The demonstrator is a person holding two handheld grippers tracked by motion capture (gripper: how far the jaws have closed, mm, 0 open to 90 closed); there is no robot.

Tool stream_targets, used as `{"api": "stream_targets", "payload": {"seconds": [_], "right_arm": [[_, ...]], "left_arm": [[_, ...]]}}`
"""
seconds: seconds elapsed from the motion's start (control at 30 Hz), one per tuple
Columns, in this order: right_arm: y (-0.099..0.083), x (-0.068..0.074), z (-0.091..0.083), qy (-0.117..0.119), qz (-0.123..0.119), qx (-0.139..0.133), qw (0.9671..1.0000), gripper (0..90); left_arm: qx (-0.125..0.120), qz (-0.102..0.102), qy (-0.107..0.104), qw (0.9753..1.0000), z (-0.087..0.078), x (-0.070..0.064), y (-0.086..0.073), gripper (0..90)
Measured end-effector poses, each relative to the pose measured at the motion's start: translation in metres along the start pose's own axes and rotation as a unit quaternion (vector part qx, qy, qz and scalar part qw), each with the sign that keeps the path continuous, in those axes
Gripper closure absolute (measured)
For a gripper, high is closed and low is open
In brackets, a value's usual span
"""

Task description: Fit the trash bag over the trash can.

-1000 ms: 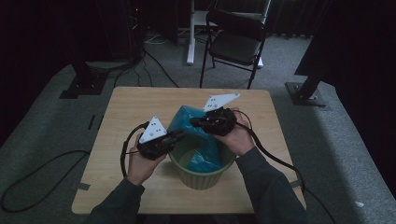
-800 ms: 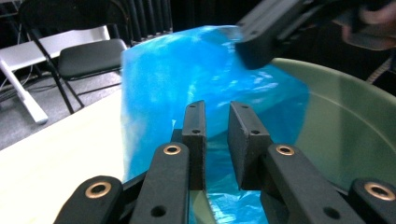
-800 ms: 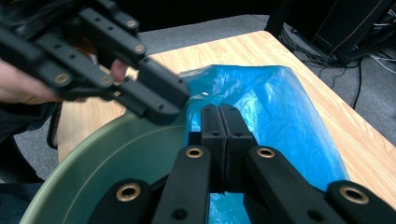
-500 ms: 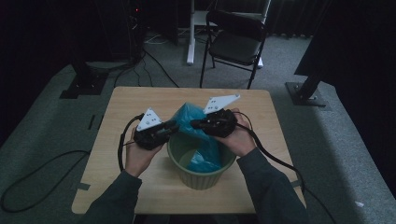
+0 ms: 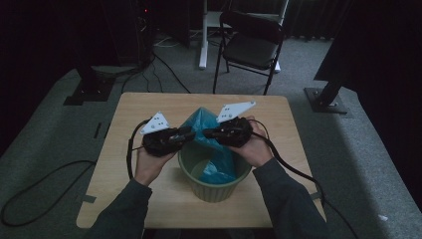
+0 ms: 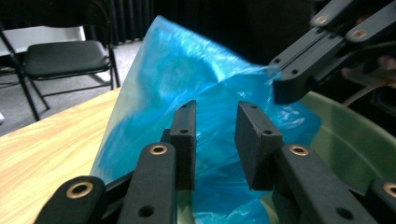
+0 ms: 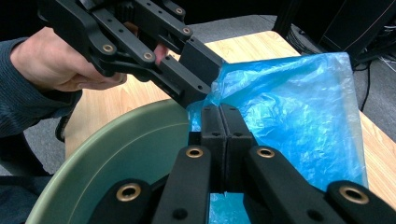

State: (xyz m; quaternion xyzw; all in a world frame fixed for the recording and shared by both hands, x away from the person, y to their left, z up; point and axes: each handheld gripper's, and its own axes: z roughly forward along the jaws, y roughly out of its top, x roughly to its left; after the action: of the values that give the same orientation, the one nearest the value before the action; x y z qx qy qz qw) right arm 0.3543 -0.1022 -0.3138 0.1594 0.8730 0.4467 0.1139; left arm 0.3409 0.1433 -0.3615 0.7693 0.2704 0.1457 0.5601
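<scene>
You hold two grippers over a wooden worktop point(image 5: 149, 199), one in each hand, forearms coming in low and angled toward each other. Your left gripper point(image 5: 188, 133) sits just left of a blue plastic bag point(image 5: 211, 149), pointing right and roughly level; your left hand point(image 5: 149, 162) grips it from beneath. Your right gripper point(image 5: 208, 133) points left from the other side, with your right hand point(image 5: 256, 147) wrapped behind it. The two tips are close together, above the far rim of a green bowl point(image 5: 214, 186).

In the left gripper view, the left jaws stand partly open, a clear gap between the pads, with bag film behind them but nothing pinched. In the right gripper view, the right jaws are pressed fully together on the bag's crumpled upper edge.

The bag stands half in the bowl, its lower part down inside, its upper part rising and leaning over the far rim toward the worktop beyond.

The bag's bottom is hidden inside the bowl. The room is dim, so the tips are hard to make out from above.

Count: two grippers, one bag, one bowl, one folding chair point(image 5: 251, 47) beyond the worktop
</scene>
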Motion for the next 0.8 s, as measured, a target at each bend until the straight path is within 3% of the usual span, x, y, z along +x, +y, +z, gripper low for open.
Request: {"api": "stream_targets", "payload": {"seconds": [0.27,0.6,0.8], "right_arm": [[-0.001,0.000,0.002,-0.001,0.000,0.002,1.0000,90.0],[-0.004,-0.001,0.001,0.002,0.006,0.000,1.0000,90.0],[-0.004,-0.001,0.001,0.004,0.000,0.001,1.0000,90.0]], "left_arm": [[-0.013,-0.001,-0.028,0.9995,-0.002,0.000,-0.001,68.1],[-0.007,-0.004,-0.034,0.9994,0.005,-0.001,-0.001,68.2],[-0.004,-0.004,-0.023,0.9997,0.010,-0.001,0.000,86.6]]}}
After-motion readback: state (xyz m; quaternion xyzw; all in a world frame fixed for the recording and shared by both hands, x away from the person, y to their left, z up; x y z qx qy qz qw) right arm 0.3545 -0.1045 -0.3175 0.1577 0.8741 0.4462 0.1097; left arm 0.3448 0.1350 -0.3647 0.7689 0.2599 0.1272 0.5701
